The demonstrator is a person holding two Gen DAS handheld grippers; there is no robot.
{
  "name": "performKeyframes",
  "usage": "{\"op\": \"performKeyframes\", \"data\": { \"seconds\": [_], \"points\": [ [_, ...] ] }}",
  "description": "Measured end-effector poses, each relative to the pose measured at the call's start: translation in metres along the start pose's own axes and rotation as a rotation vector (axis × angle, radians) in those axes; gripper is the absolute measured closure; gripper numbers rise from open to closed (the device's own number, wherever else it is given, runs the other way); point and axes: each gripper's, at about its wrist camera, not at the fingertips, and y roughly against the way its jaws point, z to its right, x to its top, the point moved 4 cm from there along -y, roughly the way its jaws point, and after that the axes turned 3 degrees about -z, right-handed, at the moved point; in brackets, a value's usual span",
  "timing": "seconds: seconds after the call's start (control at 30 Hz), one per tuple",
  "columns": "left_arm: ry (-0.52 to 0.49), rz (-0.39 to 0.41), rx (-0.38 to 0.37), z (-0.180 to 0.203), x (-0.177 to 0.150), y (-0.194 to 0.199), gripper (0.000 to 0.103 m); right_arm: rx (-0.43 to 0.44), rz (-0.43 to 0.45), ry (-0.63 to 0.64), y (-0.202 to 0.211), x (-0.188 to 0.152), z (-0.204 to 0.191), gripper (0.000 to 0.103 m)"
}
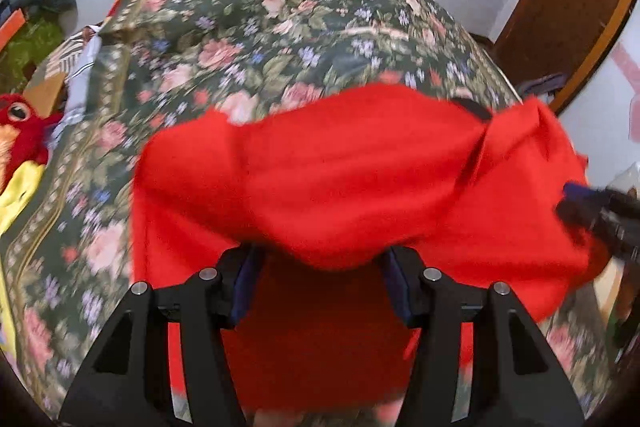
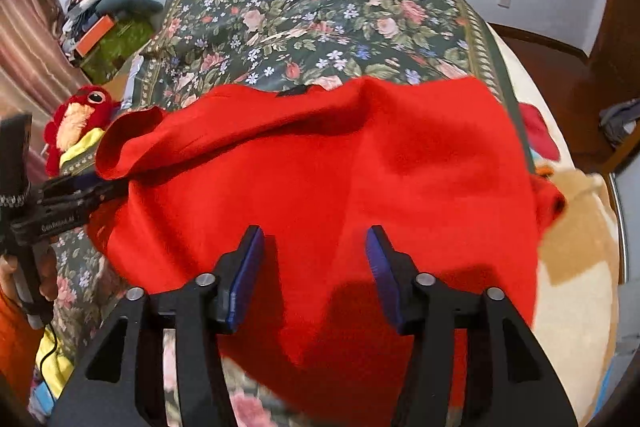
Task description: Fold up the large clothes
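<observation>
Left tool (image 1: 320, 259): we cannot tell its state; red fleece garment (image 1: 340, 179) drapes over the tips.
Right tool (image 2: 315, 251): we hold it open above the garment, ready to fold it on floral bed cover (image 2: 320, 11).

Your left gripper (image 1: 320, 259) fingers' tips are hiding under a fold of the red garment (image 1: 360, 179), which is smearing with motion blur. The bedspread (image 2: 320, 19) beneath it is disappearing from view.
</observation>
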Motion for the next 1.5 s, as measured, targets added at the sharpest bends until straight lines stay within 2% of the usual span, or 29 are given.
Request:
{"op": "performKeyframes", "data": {
  "seconds": [0.1, 0.23, 0.3, 0.33, 0.43, 0.5, 0.57, 0.6, 0.63, 0.67, 0.73, 0.77, 0.83, 0.9, 1.0, 1.03, 1.1, 1.17, 1.27, 1.33, 1.37, 1.5],
  "points": [
    [0.021, 0.024, 0.046, -0.005, 0.032, -0.017, 0.048, 0.005, 0.000, -0.021, -0.008, 0.009, 0.000, 0.051],
    [0.103, 0.005, 0.059, -0.022, 0.058, -0.038, 0.048, 0.034, 0.005, -0.046, -0.013, 0.009, -0.002, 0.051],
    [0.151, 0.002, 0.033, -0.027, 0.061, -0.042, 0.048, 0.035, 0.006, -0.036, -0.013, 0.006, -0.004, 0.049],
    [0.160, -0.001, 0.013, -0.027, 0.058, -0.041, 0.048, 0.031, 0.005, -0.029, -0.013, 0.004, -0.005, 0.044],
    [0.147, -0.002, -0.014, -0.021, 0.045, -0.037, 0.045, -0.002, 0.010, -0.016, -0.011, -0.004, -0.002, 0.027],
    [0.096, -0.014, -0.010, -0.013, 0.028, -0.032, 0.040, -0.014, 0.003, -0.013, -0.010, -0.011, 0.002, 0.027],
    [0.025, -0.028, 0.008, -0.003, 0.009, -0.026, 0.029, -0.032, -0.010, -0.015, -0.006, -0.020, 0.009, 0.027],
    [-0.008, -0.036, 0.017, 0.002, -0.001, -0.023, 0.018, -0.036, -0.011, -0.020, -0.004, -0.024, 0.012, 0.027],
    [-0.050, -0.042, 0.030, 0.006, -0.014, -0.018, 0.012, -0.040, -0.010, -0.028, 0.000, -0.030, 0.017, 0.027],
    [-0.077, -0.036, 0.041, 0.009, -0.024, -0.014, 0.010, -0.040, -0.009, -0.038, 0.003, -0.034, 0.021, 0.026],
    [-0.099, -0.025, 0.060, 0.009, -0.040, -0.007, 0.003, -0.038, -0.005, -0.072, 0.012, -0.043, 0.032, 0.016],
    [-0.094, -0.024, 0.072, 0.006, -0.051, -0.003, 0.002, -0.051, -0.005, -0.089, 0.016, -0.048, 0.038, 0.016],
    [-0.056, -0.040, 0.058, -0.003, -0.065, 0.000, 0.002, -0.066, -0.003, -0.112, 0.022, -0.056, 0.049, 0.016],
    [0.027, -0.050, -0.002, -0.016, -0.077, 0.003, 0.002, -0.063, -0.010, -0.154, 0.029, -0.066, 0.062, 0.016],
    [0.177, -0.070, -0.096, -0.037, -0.089, 0.008, 0.002, -0.157, -0.033, -0.197, 0.036, -0.084, 0.083, 0.016],
    [0.206, -0.074, -0.091, -0.041, -0.093, 0.010, 0.002, -0.152, -0.042, -0.218, 0.038, -0.092, 0.090, 0.016],
    [0.234, -0.071, -0.029, -0.055, -0.101, 0.015, 0.002, -0.165, -0.068, -0.259, 0.041, -0.104, 0.102, 0.016],
    [0.245, -0.073, -0.028, -0.062, -0.109, 0.022, 0.002, -0.164, -0.075, -0.299, 0.048, -0.117, 0.113, 0.016],
    [0.237, -0.070, 0.102, -0.075, -0.120, 0.036, 0.002, -0.160, -0.063, -0.345, 0.062, -0.124, 0.122, 0.016],
    [0.234, -0.069, 0.158, -0.085, -0.125, 0.044, 0.002, -0.175, -0.044, -0.347, 0.072, -0.122, 0.123, 0.016],
    [0.255, -0.063, 0.169, -0.092, -0.129, 0.050, 0.002, -0.180, -0.035, -0.342, 0.075, -0.120, 0.122, 0.016],
    [0.347, -0.003, 0.124, -0.113, -0.139, 0.078, 0.002, -0.177, 0.016, -0.317, 0.090, -0.109, 0.110, 0.016]
  ]
}}
